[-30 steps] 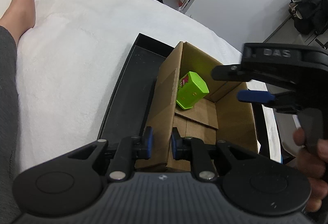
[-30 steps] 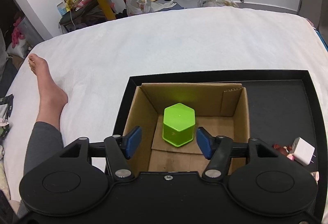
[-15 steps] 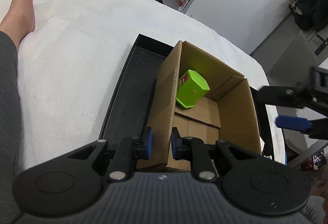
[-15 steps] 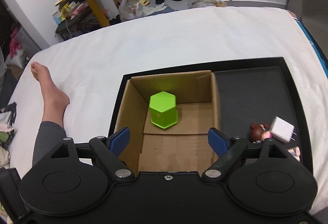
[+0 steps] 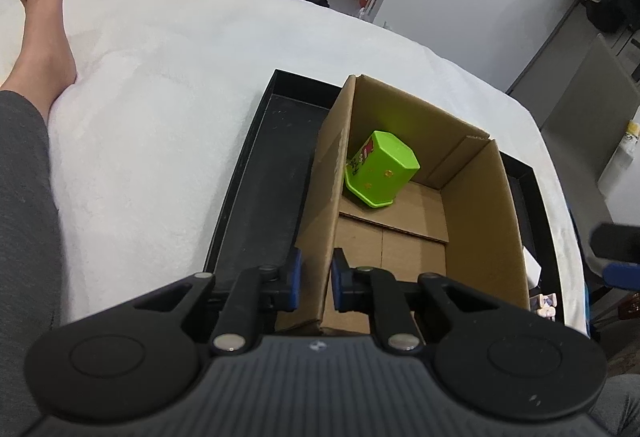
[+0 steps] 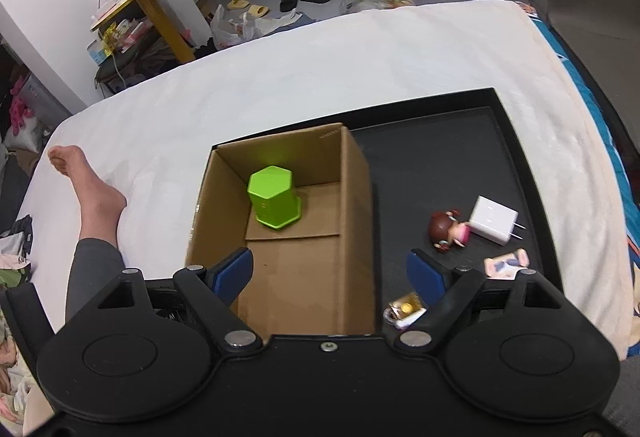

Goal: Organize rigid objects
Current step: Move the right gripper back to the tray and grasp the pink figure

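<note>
Cardboard box (image 6: 304,277) holds a green cup (image 6: 274,201); left tongs (image 5: 316,279) pinch its wall, right tongs (image 6: 330,273) wide.

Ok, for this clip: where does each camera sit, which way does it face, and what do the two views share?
Left wrist: on the left hand-held gripper, looking down along its fingers, which clamp the cardboard box wall; a leg and bare foot show.
Right wrist: on the right hand-held gripper, open above the box's near end, facing the black tray; the same foot shows.
Shared: box, green container, tray, white bed.
</note>
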Demonstrator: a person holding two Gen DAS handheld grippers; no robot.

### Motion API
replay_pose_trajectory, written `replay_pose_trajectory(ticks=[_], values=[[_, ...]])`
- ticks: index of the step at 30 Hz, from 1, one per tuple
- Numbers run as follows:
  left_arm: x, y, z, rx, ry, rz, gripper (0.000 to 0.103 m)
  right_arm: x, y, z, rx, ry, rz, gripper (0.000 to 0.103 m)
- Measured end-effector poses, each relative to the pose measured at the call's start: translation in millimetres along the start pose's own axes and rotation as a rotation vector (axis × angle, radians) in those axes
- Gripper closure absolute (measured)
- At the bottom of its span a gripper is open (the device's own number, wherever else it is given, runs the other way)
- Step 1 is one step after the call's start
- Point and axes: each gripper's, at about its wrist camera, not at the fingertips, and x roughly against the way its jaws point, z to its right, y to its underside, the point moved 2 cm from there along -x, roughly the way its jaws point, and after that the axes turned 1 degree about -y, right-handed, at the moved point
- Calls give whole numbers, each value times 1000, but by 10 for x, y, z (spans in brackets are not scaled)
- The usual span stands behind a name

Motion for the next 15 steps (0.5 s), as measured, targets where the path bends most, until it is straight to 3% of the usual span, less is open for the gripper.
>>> replay_pose_trajectory(ticks=[15], values=[[23,18,117,-20,-73,-17,89,165,229,497,-70,-16,-34,20]])
